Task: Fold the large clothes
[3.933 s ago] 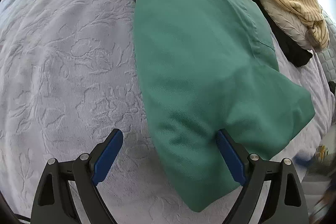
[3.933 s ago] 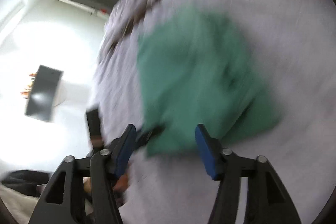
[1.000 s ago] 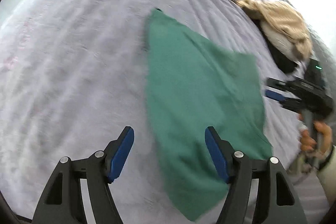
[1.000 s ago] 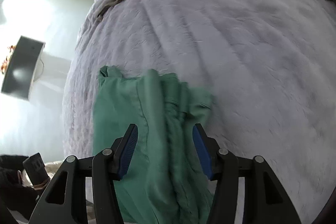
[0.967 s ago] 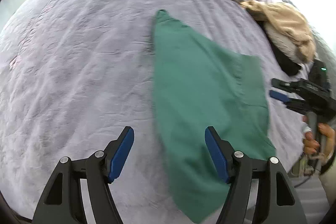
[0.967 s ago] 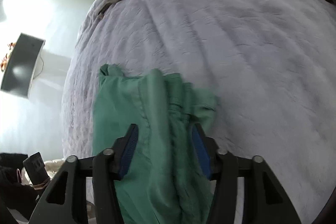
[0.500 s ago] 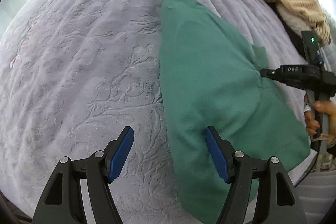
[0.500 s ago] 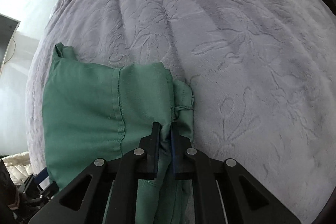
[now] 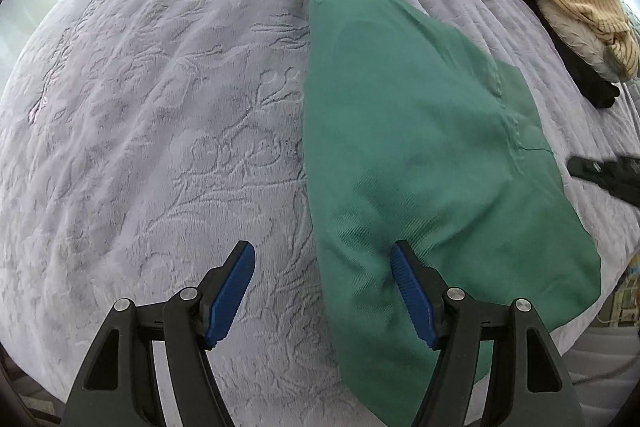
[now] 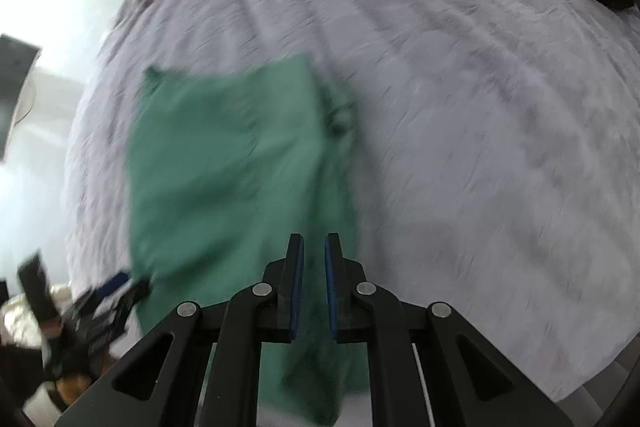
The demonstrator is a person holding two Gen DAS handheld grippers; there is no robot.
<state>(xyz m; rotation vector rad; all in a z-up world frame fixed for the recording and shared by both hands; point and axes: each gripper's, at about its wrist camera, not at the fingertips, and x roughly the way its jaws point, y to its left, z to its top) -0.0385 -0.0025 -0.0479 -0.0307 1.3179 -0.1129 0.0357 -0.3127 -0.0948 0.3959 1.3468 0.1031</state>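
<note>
A bed covered by a pale lilac plush bedspread [image 9: 168, 115] with an embossed floral pattern fills most of both views. In the right wrist view, a bright white wall shows at the left edge. At the upper right of the left wrist view lies a heap of other clothes [image 9: 576, 7]: tan striped, cream and black fabric.

A folded green cotton garment [image 9: 408, 155] lies flat on the bedspread. Its long axis runs from a narrow tip at the upper centre of the left wrist view to a broad end at the lower right.

The left tool [image 9: 322, 291] hangs over the garment's left edge with its blue-padded jaws wide apart, gripping nothing; one pad is above the bedspread, the other above the green cloth.

The right tool [image 10: 314, 283] has its jaws nearly together. Green cloth shows in the slit between the pads, but blur hides whether it is pinched.
</note>
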